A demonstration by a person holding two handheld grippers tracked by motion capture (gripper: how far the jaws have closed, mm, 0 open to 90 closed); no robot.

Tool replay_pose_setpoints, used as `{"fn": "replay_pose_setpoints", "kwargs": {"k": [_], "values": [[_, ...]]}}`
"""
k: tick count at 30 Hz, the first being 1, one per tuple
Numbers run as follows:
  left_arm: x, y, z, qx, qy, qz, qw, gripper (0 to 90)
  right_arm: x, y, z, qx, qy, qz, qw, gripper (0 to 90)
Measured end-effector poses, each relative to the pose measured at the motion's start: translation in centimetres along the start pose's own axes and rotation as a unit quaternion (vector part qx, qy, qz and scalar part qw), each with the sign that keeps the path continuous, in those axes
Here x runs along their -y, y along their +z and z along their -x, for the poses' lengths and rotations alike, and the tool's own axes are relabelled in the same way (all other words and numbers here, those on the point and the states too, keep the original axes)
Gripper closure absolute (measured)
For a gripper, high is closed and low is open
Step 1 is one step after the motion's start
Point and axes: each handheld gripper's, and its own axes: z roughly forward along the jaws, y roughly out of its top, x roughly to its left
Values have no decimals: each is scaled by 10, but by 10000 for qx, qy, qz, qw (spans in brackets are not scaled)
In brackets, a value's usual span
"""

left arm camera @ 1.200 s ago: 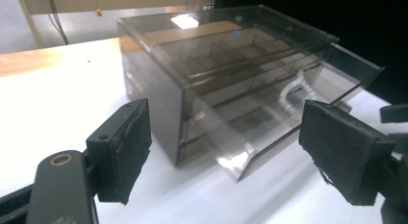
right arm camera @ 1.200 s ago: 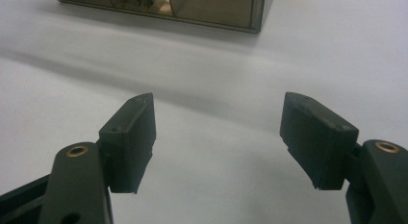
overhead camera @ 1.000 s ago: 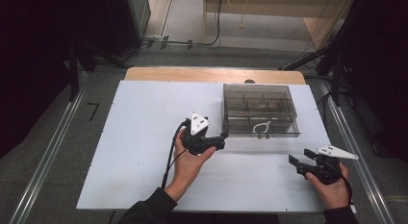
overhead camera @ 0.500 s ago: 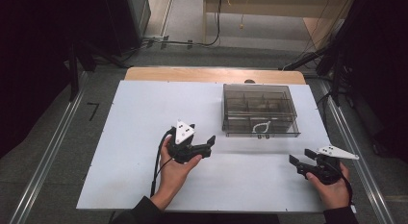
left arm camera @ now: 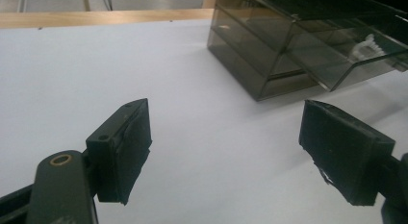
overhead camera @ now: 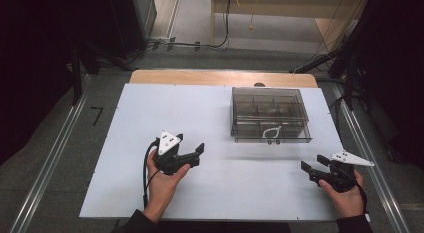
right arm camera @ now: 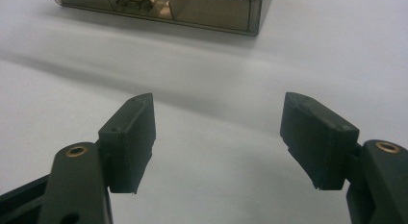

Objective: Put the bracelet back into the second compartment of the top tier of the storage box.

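A smoky clear plastic box with inner compartments stands on the white table top, right of centre; a small white clasp sits at its near side. My left gripper hovers over the table to the left of and nearer than the box, open, nothing between its jaws. In the left gripper view the gripper points at bare table, with the box up at the right and the white clasp showing. My right gripper rests near the front right edge, open and holding nothing; in its own view the gripper faces the box.
A wooden strip borders the table's far edge. Metal rails run along both sides on the floor, and cables lie on the floor behind.
My left gripper has drawn back from the box, toward the person and to the left, still open. The right gripper has kept still.
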Motion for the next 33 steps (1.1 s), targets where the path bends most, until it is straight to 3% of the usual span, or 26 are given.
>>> {"fn": "replay_pose_setpoints", "kwargs": {"k": [12,33], "values": [[17,-26,-38,-386,-178,-51,9991,177,0,-1,0,2,-14,18,10000,266],[36,-62,-75,-806,-487,-183,9954,166,0,-1,0,-4,18,20,10000,266]]}}
